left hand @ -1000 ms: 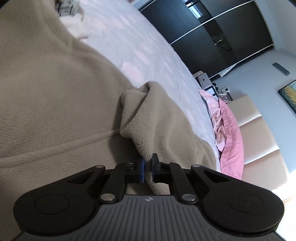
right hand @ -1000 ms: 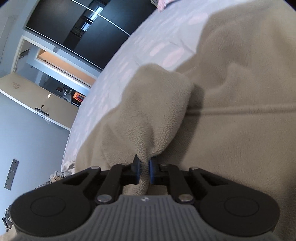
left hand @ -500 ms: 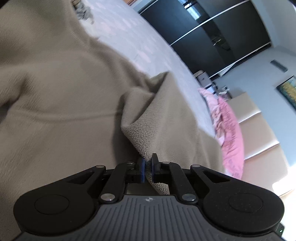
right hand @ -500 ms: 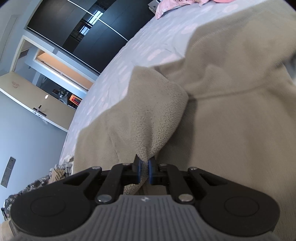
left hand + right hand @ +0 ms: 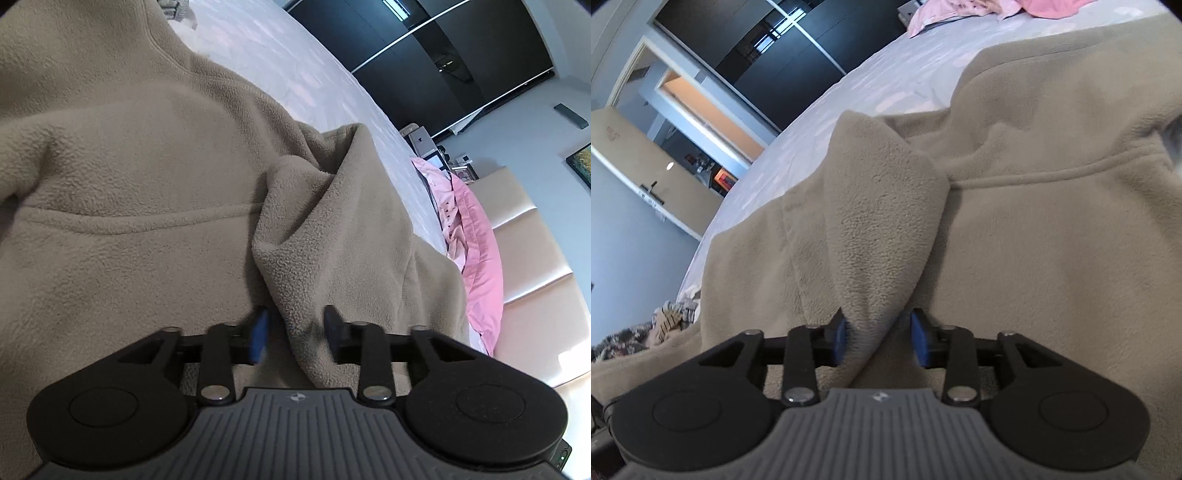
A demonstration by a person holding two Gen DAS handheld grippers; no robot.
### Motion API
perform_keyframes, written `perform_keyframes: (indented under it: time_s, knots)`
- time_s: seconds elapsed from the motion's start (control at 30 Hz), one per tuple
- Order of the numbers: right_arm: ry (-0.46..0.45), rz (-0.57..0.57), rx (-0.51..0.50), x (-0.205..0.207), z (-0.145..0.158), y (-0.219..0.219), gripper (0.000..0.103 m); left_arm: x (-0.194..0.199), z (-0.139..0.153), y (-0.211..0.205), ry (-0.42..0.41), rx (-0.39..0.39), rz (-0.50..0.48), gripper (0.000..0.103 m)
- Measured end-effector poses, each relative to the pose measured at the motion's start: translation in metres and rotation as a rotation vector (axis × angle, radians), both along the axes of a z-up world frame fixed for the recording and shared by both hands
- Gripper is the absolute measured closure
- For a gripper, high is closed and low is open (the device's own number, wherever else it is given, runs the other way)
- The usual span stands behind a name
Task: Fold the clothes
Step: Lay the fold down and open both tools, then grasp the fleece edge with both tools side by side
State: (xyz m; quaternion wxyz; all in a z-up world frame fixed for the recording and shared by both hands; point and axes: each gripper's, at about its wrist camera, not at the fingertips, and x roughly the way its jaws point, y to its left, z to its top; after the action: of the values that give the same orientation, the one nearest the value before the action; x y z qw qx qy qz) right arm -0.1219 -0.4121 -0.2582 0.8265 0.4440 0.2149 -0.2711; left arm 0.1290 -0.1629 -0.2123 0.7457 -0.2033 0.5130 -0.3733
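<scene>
Between the blue pads of my left gripper (image 5: 295, 334) lies a raised fold of the beige fleece garment (image 5: 122, 236); the jaws are opening, and both pads stand clear of the cloth, the left-hand pad by a visible gap, the right-hand pad just beside the fold's edge. From there the fold rises away from the jaws as a ridge and lies over the garment's flat body, which spreads to the left under a stitched seam and up to a stand collar. Beneath it is the pale bed sheet (image 5: 295, 59). A pink pillow (image 5: 480, 258) lies to the right against a cream padded headboard (image 5: 532, 280).

My right gripper (image 5: 879, 338) likewise has its jaws opening around a second fold of the same garment (image 5: 1052, 258). This fold narrows to a point that passes between the pads; the left-hand pad is at the cloth's edge, the right-hand pad apart from it. The fold leans leftward over the body panel. Dark sliding wardrobe doors (image 5: 783, 55) stand beyond the bed, and patterned clothes (image 5: 668, 317) lie at the far left.
</scene>
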Motion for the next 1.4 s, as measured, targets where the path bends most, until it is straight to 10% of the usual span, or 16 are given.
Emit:
perform_keyframes:
  time_s: [0.13,0.27,0.53,0.8,1.4]
  knots:
    - [-0.02,-0.018,0.055,-0.002,-0.004,0.004,0.057,-0.015,0.007,0.002,-0.025,0.023,0.059,0.067]
    - [0.06,-0.07,-0.132,-0.001,0.016,0.021,0.057,-0.033,0.032,0.006,-0.19,0.056,0.135,0.067]
    - [0.102,0.091,-0.418,0.027,0.041,0.06,0.067,-0.054,0.034,-0.032,-0.306,0.126,-0.09,0.067]
    - [0.234,0.146,-0.369,0.03,0.009,0.058,0.067,-0.051,0.014,-0.034,-0.306,0.172,-0.159,0.071]
    - [0.128,-0.025,-0.496,0.014,0.053,0.026,0.068,-0.011,0.064,-0.038,-0.388,0.131,-0.04,0.075]
